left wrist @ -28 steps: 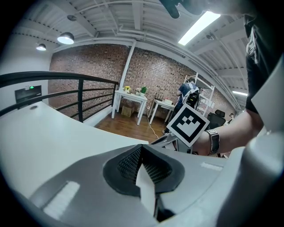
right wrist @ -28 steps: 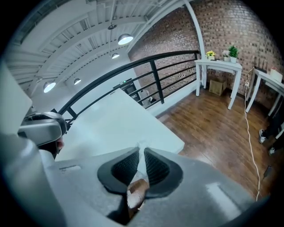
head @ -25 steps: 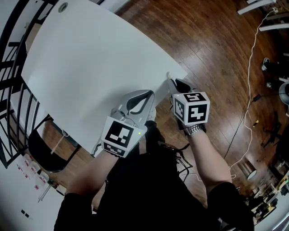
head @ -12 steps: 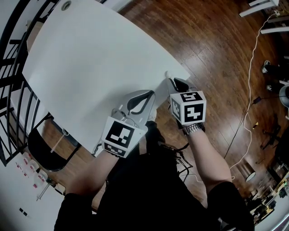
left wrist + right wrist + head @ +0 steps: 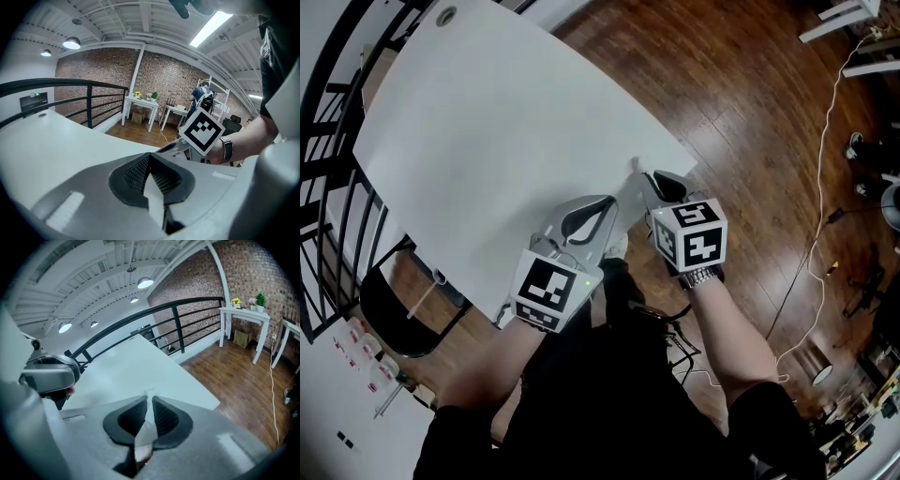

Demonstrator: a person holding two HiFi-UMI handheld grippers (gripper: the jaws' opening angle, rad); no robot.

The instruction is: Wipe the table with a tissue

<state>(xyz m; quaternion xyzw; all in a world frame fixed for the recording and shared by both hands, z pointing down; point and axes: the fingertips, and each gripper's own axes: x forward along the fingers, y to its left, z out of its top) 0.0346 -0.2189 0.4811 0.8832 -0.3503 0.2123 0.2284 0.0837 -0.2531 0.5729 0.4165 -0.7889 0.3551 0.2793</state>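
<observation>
The white table (image 5: 487, 122) fills the upper left of the head view. My right gripper (image 5: 639, 172) reaches over the table's near right corner, shut on a small white tissue (image 5: 635, 163) that pokes out past its tips. The right gripper view shows the tissue (image 5: 149, 409) pinched between the dark pads (image 5: 164, 416), above the tabletop (image 5: 126, 371). Just to the left, my left gripper (image 5: 612, 196) hovers over the table's near edge. Its jaws meet at the tips (image 5: 149, 158); a white sliver shows behind them, and I cannot tell what it is.
A black railing (image 5: 328, 187) runs along the table's left side, and a black chair (image 5: 394, 323) stands below the near left edge. Wooden floor (image 5: 750, 112) lies to the right, crossed by a white cable (image 5: 818, 187). A round grommet (image 5: 445, 15) marks the far corner.
My right gripper has moved left from the corner's edge to over the tabletop, carrying the tissue. The left gripper has hardly moved.
</observation>
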